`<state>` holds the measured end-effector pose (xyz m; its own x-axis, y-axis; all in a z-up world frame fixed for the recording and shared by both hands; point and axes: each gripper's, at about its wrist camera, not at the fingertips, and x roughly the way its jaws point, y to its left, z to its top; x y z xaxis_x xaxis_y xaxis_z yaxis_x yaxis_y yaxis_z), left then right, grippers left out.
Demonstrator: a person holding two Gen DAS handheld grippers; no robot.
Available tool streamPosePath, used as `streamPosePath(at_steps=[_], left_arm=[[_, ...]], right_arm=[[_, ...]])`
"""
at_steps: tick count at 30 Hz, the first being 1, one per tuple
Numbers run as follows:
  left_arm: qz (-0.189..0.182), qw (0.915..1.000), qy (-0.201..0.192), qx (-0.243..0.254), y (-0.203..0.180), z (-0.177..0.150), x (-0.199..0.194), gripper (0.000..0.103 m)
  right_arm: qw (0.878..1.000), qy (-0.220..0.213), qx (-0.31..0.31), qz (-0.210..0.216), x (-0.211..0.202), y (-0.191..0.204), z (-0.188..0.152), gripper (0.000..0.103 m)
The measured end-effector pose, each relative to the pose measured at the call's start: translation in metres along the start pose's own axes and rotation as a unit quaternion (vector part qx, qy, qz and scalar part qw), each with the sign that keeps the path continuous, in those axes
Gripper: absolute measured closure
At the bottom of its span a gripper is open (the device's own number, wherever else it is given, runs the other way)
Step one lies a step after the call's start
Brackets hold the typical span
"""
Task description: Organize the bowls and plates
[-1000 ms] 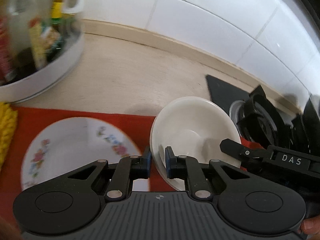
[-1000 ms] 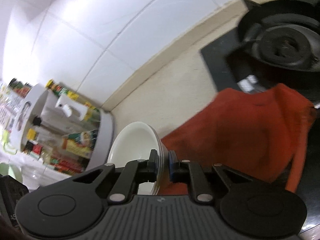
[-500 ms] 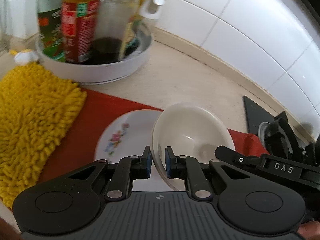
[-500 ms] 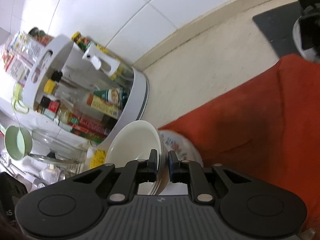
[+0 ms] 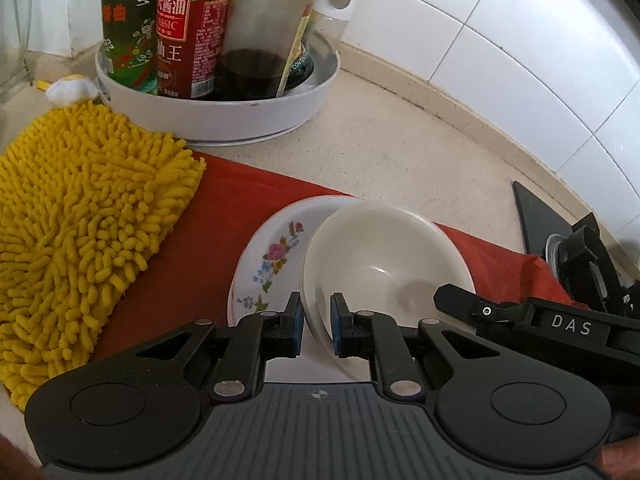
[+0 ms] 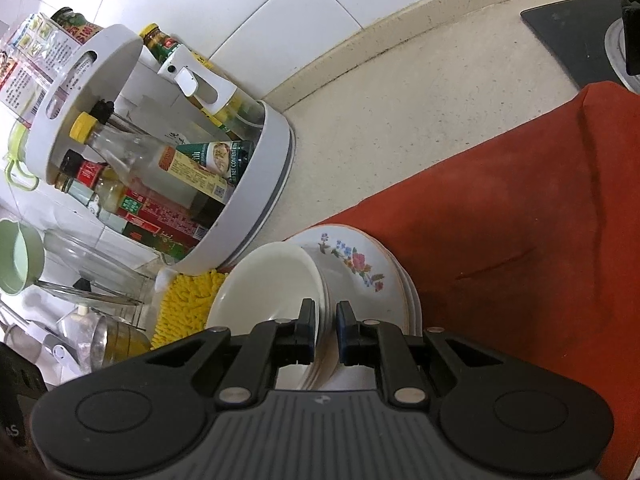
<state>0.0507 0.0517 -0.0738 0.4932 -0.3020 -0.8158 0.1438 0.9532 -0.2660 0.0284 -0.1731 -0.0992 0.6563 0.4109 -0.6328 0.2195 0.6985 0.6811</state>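
White wall tiles (image 5: 500, 60) back a pale speckled desk (image 5: 400, 148); a red cloth (image 6: 520, 220) is spread over its near part. On the cloth sits a stack of flowered plates (image 6: 360, 268), gold-rimmed, edges visible at its right side in the right wrist view. Above the stack, a stack of white bowls (image 5: 384, 260): several nested rims show at the pinch point, tipped so the hollow faces the left wrist camera. It overlaps the plates in both views; whether it touches them I cannot tell. Left tongs (image 5: 316, 330): jaws nearly closed, pinching the bowls' near rim, one blue pad inside the hollow, one outside. Right tongs (image 6: 325, 330): likewise almost closed, clamped on the rim at the opposite side, layered rim edges between the pads. The right tongs' black body, lettered "DAS", shows at the right edge of the left wrist view. A fingertip shows at that view's lower right corner. Left of the plates, a shaggy yellow mitt (image 5: 80, 232) lies partly on the cloth. Behind it stands a round white bottle caddy (image 5: 224, 108) holding sauce bottles: a red-labelled one (image 5: 192, 28), a green-labelled one, and a clear one with dark liquid low in it. Black stove edge (image 5: 536, 216) to the far right on the desk. Green cup (image 6: 20, 256) and glassware beyond the caddy, right wrist view.
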Motion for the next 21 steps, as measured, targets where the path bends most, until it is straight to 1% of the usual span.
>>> streamPosePath(at_steps=[3, 4, 6, 7, 8, 9, 10, 11, 14, 16, 17, 19, 20, 21], left_arm=[[-0.002, 1.0, -0.001, 0.005, 0.0, -0.001, 0.001, 0.084], [-0.002, 1.0, -0.002, 0.006, 0.001, 0.0, 0.001, 0.081], [0.013, 0.9998, -0.009, 0.013, 0.0, -0.001, 0.0, 0.072], [0.019, 0.9996, -0.012, 0.017, -0.001, 0.0, -0.001, 0.059], [0.022, 0.9994, -0.016, 0.02, -0.001, 0.0, -0.002, 0.05], [0.023, 0.9994, -0.019, 0.021, 0.0, 0.0, -0.004, 0.046], [0.026, 0.9992, -0.021, 0.022, -0.001, 0.0, -0.006, 0.041], [0.029, 0.999, -0.023, 0.024, -0.001, 0.0, -0.007, 0.035], [0.045, 0.9979, -0.029, 0.034, -0.005, -0.002, -0.015, 0.022], [0.056, 0.9972, -0.028, 0.04, -0.008, -0.005, -0.019, 0.017], [0.062, 0.9968, -0.028, 0.042, -0.011, -0.006, -0.022, 0.015], [0.073, 0.9959, -0.026, 0.046, -0.014, -0.009, -0.026, 0.013], [0.079, 0.9954, -0.024, 0.048, -0.016, -0.011, -0.029, 0.009], [0.084, 0.9949, -0.024, 0.05, -0.017, -0.013, -0.032, 0.008]], right_arm=[[1.0, -0.002, 0.0, 0.0, 0.0, 0.001, 0.0, 0.093], [1.0, -0.002, -0.005, 0.0, 0.0, 0.002, 0.0, 0.093], [1.0, -0.004, -0.015, -0.004, -0.001, 0.004, -0.001, 0.092], [1.0, -0.002, -0.021, -0.007, -0.002, 0.005, -0.001, 0.091], [1.0, 0.0, -0.025, -0.011, -0.003, 0.005, -0.001, 0.088], [0.999, -0.001, -0.03, -0.018, -0.005, 0.005, -0.001, 0.08], [0.999, -0.005, -0.034, -0.027, -0.007, 0.004, -0.001, 0.072], [0.999, -0.009, -0.037, -0.035, -0.01, 0.003, -0.001, 0.07], [0.997, -0.019, -0.049, -0.058, -0.02, 0.003, -0.004, 0.06], [0.994, -0.031, -0.064, -0.077, -0.029, 0.007, -0.008, 0.051], [0.993, -0.035, -0.073, -0.088, -0.034, 0.01, -0.011, 0.047], [0.989, -0.046, -0.093, -0.103, -0.044, 0.016, -0.016, 0.036], [0.987, -0.049, -0.102, -0.111, -0.048, 0.018, -0.018, 0.034], [0.985, -0.053, -0.11, -0.121, -0.052, 0.021, -0.02, 0.031]])
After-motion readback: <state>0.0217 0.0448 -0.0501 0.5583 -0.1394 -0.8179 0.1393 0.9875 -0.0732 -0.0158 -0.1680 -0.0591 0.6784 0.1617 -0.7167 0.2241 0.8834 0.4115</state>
